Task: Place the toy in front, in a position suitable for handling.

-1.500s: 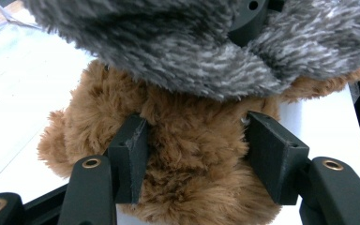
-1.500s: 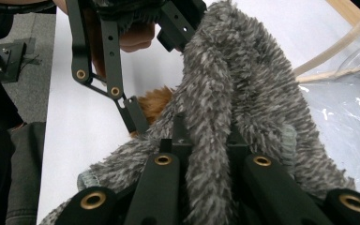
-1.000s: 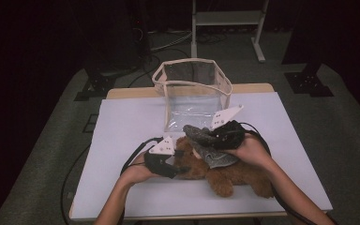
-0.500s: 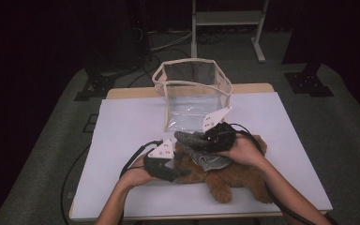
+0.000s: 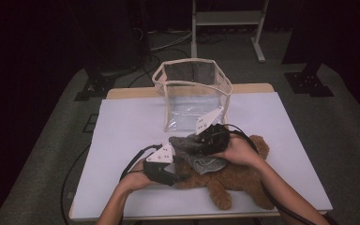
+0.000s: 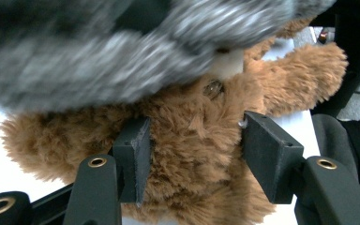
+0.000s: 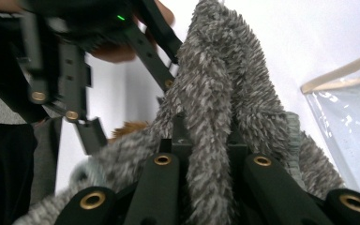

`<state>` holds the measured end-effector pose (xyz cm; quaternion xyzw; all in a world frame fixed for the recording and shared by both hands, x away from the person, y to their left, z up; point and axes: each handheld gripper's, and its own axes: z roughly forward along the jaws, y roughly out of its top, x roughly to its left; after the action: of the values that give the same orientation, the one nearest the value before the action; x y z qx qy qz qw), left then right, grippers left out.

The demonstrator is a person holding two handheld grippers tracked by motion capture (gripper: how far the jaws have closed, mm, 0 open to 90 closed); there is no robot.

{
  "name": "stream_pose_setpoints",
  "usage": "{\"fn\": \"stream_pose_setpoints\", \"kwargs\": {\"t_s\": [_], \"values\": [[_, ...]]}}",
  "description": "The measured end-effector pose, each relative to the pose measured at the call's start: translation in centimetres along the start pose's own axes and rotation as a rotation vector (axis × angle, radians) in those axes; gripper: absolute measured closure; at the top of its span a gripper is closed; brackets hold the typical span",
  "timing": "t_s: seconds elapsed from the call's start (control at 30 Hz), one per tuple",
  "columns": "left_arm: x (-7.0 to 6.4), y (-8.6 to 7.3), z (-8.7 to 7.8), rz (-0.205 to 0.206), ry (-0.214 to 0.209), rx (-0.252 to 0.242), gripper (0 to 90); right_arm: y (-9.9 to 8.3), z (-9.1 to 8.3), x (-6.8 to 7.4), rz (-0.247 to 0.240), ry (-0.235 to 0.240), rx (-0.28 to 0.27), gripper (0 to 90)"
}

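A brown teddy bear lies on the white table. My left gripper grips its body from the left, both pads pressed into the fur. A grey fuzzy cloth is draped over the bear's upper part. My right gripper is shut on this cloth and holds it lifted just above the left gripper. In the right gripper view the cloth rises from between the jaws, with the left gripper beyond it. The cloth hangs blurred over the bear in the left gripper view.
A clear plastic bag with a beige rim stands open at the back middle of the table, just beyond the right hand. Its wall appears at the right of the right gripper view. Cables trail from both grippers. Dark floor and a stand lie behind.
My right gripper has moved left with the grey cloth, drawing it over the bear toward the left gripper. The left gripper has stayed on the bear.
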<state>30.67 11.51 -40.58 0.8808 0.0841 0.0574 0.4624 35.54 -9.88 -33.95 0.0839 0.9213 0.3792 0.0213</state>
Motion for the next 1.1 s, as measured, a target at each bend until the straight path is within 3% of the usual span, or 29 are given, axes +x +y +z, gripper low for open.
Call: {"fn": "stream_pose_setpoints", "kwargs": {"t_s": [0.07,0.27,0.47,0.63,0.7,0.87,0.97,1.1], "values": [[0.0,-0.1,-0.3,0.001,-0.005,-0.005,44.3,-0.4,0.1,-0.3,0.011,0.008,-0.004,80.0],[-0.1,0.2,-0.7,0.015,-0.004,-0.018,44.9,-2.2,-1.6,0.0,0.032,0.026,-0.034,80.1],[-0.5,0.1,-0.1,0.026,-0.027,0.019,44.9,-1.5,-1.0,0.5,0.014,0.032,-0.025,80.0],[-0.3,0.2,-0.3,0.026,-0.036,0.025,44.7,-1.4,-0.9,0.0,0.006,0.007,-0.028,79.8],[-0.3,0.3,-0.5,0.037,-0.027,0.033,44.6,-2.4,-2.1,-0.7,0.036,-0.031,-0.029,79.9],[0.0,0.6,-1.2,0.035,0.001,0.000,41.8,-4.3,-2.5,-0.8,0.088,-0.025,-0.033,80.0],[0.0,1.2,-1.3,0.038,0.022,-0.016,39.2,-3.7,-1.7,-0.1,0.066,0.003,-0.037,80.1],[-0.1,1.4,-0.6,0.043,-0.010,0.013,41.0,-2.6,-0.9,0.7,0.012,0.002,-0.014,80.1]]}}
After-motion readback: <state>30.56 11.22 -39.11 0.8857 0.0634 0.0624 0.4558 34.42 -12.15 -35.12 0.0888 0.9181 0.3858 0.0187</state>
